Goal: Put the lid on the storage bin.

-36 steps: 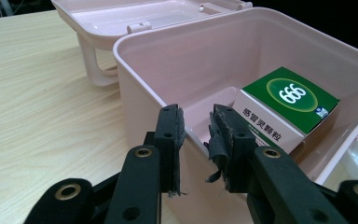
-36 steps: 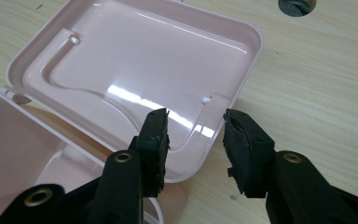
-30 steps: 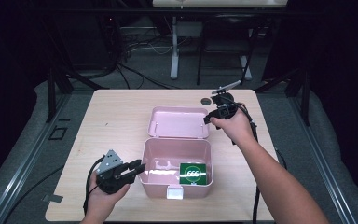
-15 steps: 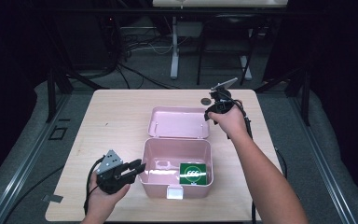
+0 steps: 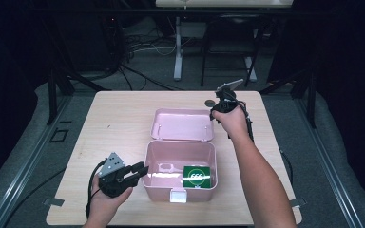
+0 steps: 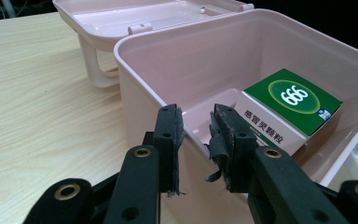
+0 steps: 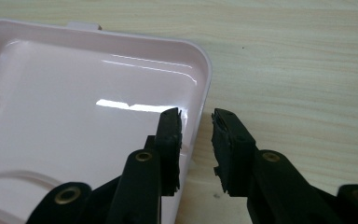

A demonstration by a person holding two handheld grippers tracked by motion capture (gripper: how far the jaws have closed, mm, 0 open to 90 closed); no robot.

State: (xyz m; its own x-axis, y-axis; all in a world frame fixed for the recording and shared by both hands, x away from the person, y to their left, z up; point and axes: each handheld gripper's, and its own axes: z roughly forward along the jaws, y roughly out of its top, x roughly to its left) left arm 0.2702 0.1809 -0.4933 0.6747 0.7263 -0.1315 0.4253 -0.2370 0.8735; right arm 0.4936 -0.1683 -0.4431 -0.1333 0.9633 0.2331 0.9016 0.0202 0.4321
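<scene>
An open pink box (image 5: 147,164) stands near the table's front edge, its lid (image 5: 183,124) laid back flat behind it. A green carton marked 666 (image 5: 197,175) lies in the box at the right. My left gripper (image 5: 142,170) is at the box's left wall; in the left gripper view the gripper (image 6: 196,126) is open, its jaws astride the wall's rim (image 6: 144,79), with the carton (image 6: 291,105) beyond. My right gripper (image 5: 215,113) hangs over the lid's far right corner. In the right gripper view the gripper (image 7: 196,126) is open over the lid's rim (image 7: 205,70).
A small dark round object (image 5: 210,102) lies on the wooden table (image 5: 114,123) just behind the lid's right corner. A white latch (image 5: 178,195) sits on the box's front wall. The table's left half is bare wood; dark floor and cables surround it.
My right gripper has moved left and slightly farther back, from beside the lid to its far right corner. The left gripper and the box have stayed still.
</scene>
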